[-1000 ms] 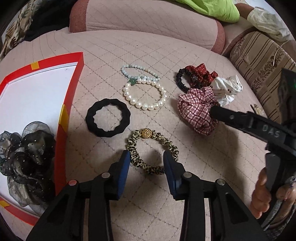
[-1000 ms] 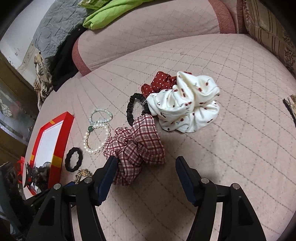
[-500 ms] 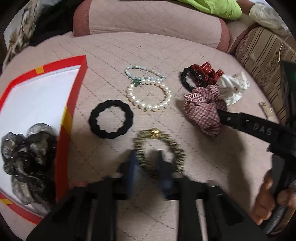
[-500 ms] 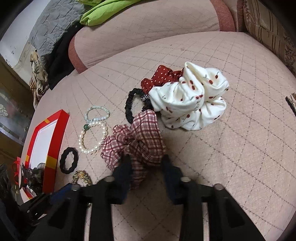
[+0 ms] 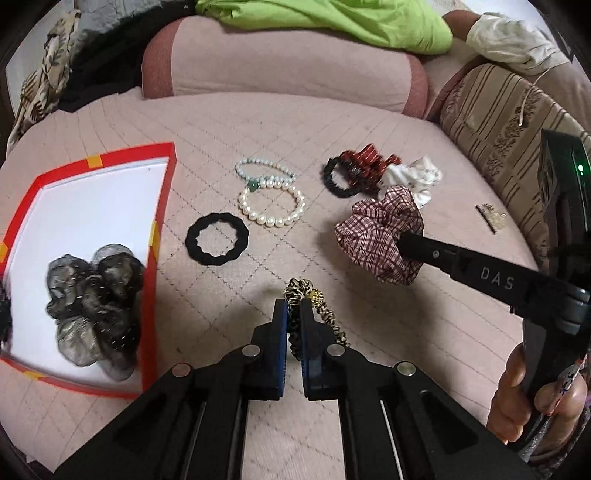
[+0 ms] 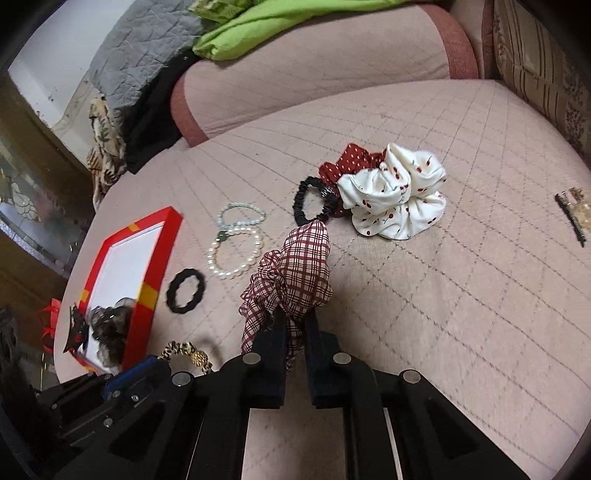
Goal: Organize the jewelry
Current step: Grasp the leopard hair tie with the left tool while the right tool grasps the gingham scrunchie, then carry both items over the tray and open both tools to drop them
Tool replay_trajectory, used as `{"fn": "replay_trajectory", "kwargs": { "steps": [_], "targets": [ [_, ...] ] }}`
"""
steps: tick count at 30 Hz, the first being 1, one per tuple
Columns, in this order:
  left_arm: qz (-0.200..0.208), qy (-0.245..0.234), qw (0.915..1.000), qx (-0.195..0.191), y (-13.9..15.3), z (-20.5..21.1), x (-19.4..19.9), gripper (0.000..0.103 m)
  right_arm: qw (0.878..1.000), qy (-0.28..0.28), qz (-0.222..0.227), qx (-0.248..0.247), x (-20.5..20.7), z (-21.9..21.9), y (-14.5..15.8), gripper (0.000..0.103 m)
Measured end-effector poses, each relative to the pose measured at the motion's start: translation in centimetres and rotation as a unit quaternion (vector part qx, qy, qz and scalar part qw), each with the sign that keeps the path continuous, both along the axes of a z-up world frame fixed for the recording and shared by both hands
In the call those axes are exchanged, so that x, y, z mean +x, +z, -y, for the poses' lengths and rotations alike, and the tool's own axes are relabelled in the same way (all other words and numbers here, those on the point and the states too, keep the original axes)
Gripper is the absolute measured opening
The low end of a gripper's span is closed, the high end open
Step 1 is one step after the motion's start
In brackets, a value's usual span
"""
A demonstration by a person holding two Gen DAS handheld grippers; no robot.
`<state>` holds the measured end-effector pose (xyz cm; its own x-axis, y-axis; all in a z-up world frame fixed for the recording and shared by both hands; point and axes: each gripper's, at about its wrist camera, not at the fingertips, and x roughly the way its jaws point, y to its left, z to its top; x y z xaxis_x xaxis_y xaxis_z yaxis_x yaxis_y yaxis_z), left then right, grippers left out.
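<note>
My left gripper point(image 5: 293, 306) is shut on a leopard-print hair tie with a gold bead point(image 5: 317, 306), lifted off the pink quilted cushion point(image 5: 229, 122). At the right, my right gripper point(image 6: 295, 314) is shut on a red plaid scrunchie point(image 6: 295, 269), which also hangs above the cushion point(image 5: 380, 236). A red-rimmed white box point(image 5: 92, 206) lies at the left with a dark sheer scrunchie point(image 5: 96, 295) inside. Left on the cushion are a black hair tie point(image 5: 217, 243), a pearl bracelet point(image 5: 273, 206) and a pale bead bracelet point(image 5: 264, 171).
A thin black scrunchie point(image 6: 314, 201), a red dotted one point(image 6: 347, 162) and a white cherry-print one point(image 6: 399, 195) lie bunched behind. A hair clip point(image 6: 574, 216) sits far right. A bolster point(image 5: 280, 70) with green cloth point(image 5: 332, 22) borders the back. A hand point(image 5: 532, 398) holds the right gripper.
Both grippers closed, the left on the leopard hair tie and the right on the plaid scrunchie, and both rose with their pieces off the cushion.
</note>
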<state>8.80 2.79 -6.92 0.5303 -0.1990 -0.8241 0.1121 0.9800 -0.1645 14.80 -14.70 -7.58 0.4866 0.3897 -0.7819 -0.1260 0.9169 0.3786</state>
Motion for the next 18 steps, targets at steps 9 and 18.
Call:
{"fn": "replay_trajectory", "kwargs": {
  "steps": [9,18],
  "targets": [
    [0.049,0.007,0.9988,0.003,3.7,-1.2,-2.9,0.006,0.999,0.023,0.029,-0.009,-2.9,-1.6,3.2,0.009],
    [0.091,0.053,0.9944,0.002,6.9,-6.4,-4.6,0.006,0.996,0.065,0.052,-0.019,-4.5,-5.3,5.7,0.009]
  ]
}}
